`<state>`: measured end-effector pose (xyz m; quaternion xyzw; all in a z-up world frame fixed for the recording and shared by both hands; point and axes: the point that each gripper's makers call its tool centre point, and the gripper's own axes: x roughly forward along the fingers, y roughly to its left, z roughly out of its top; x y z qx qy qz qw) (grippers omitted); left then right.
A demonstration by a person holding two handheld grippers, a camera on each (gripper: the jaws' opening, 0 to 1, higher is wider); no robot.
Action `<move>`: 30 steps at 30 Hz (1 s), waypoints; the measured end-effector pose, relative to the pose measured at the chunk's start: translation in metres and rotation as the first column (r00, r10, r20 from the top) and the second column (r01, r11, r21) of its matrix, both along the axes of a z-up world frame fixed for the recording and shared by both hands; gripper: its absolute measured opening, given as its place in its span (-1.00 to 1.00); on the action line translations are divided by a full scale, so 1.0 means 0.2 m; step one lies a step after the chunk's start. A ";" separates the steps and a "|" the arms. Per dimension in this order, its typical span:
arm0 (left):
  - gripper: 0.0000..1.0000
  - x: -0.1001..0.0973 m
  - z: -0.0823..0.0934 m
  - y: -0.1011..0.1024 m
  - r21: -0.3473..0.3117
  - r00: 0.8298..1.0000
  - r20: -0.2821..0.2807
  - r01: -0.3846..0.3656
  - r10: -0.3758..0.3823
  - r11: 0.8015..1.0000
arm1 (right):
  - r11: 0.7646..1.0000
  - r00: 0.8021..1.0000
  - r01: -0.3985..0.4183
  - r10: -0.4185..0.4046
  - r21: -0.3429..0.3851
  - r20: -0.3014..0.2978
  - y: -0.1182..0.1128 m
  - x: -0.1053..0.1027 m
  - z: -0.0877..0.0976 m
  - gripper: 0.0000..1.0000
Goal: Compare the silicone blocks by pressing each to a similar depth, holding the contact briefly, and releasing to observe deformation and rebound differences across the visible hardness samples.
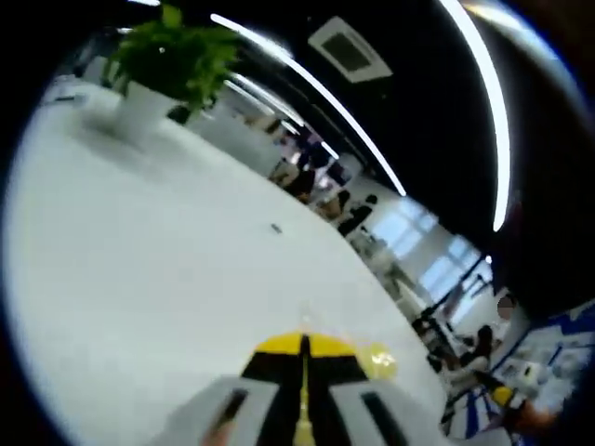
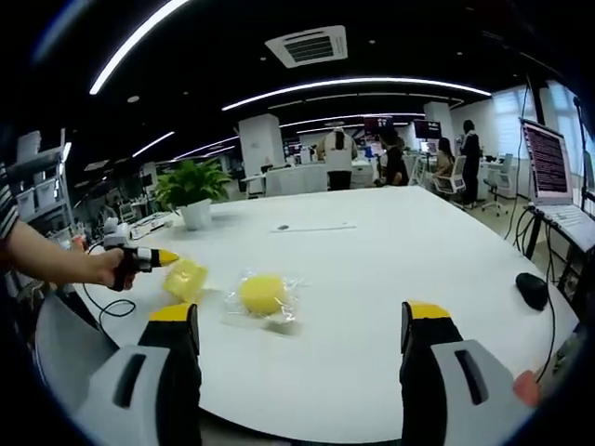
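Two yellow blocks on white counter (image 2: 390, 269): round block (image 2: 262, 294) in clear wrap near counter's front, square block (image 2: 186, 279) just beside it. Your left gripper (image 2: 160, 258) sits at square block, yellow tip touching or almost touching; cannot tell which. Its fingers (image 1: 279, 346) pressed together, no gap, holding nothing; block (image 1: 378, 360) shows just beside tips. Your right gripper (image 2: 302, 321) hangs back over near edge, fingers (image 2: 173, 314) spread wide, empty, round block ahead between them. Potted plant (image 2: 191, 193) farther back; mouse (image 2: 534, 290) well apart.

White table (image 2: 372, 279) — open office, strip lights (image 2: 353, 85)
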<state>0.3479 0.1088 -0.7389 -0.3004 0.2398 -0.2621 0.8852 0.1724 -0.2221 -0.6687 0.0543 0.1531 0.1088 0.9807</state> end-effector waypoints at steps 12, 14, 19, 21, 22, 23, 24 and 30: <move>-1.00 0.06 -0.12 0.03 0.100 0.999 -0.029 0.016 -0.013 0.995 | 1.000 1.000 0.014 -0.014 0.002 0.024 -0.08 -0.03 0.04 0.63; -1.00 0.06 -0.13 0.04 0.097 0.999 -0.032 0.021 -0.018 0.995 | 1.000 1.000 0.017 -0.018 0.009 0.021 -0.09 -0.04 0.04 0.61; -1.00 0.08 -0.16 0.03 0.115 0.998 -0.033 0.058 -0.055 0.992 | 1.000 1.000 0.023 -0.023 0.002 0.017 -0.09 -0.07 0.05 0.60; -1.00 0.09 -0.16 0.03 0.118 0.997 -0.040 0.064 -0.060 0.991 | 1.000 1.000 0.023 -0.023 -0.005 0.012 -0.10 -0.07 0.05 0.60; -1.00 0.09 -0.16 0.04 0.115 0.998 -0.040 0.062 -0.057 0.991 | 1.000 1.000 0.023 -0.023 -0.011 0.011 -0.09 -0.08 0.05 0.60; -1.00 0.09 -0.16 0.04 0.118 0.998 -0.038 0.057 -0.053 0.991 | 1.000 1.000 0.023 -0.023 -0.015 0.008 -0.09 -0.08 0.05 0.59; -0.99 0.09 -0.16 0.05 0.129 0.998 -0.030 0.054 -0.051 0.990 | 1.000 1.000 0.021 -0.021 -0.013 0.007 -0.09 -0.08 0.04 0.59; -1.00 0.11 -0.16 0.09 0.092 0.999 -0.040 0.000 0.003 0.996 | 1.000 1.000 0.019 -0.019 -0.003 0.002 -0.07 -0.10 0.06 0.56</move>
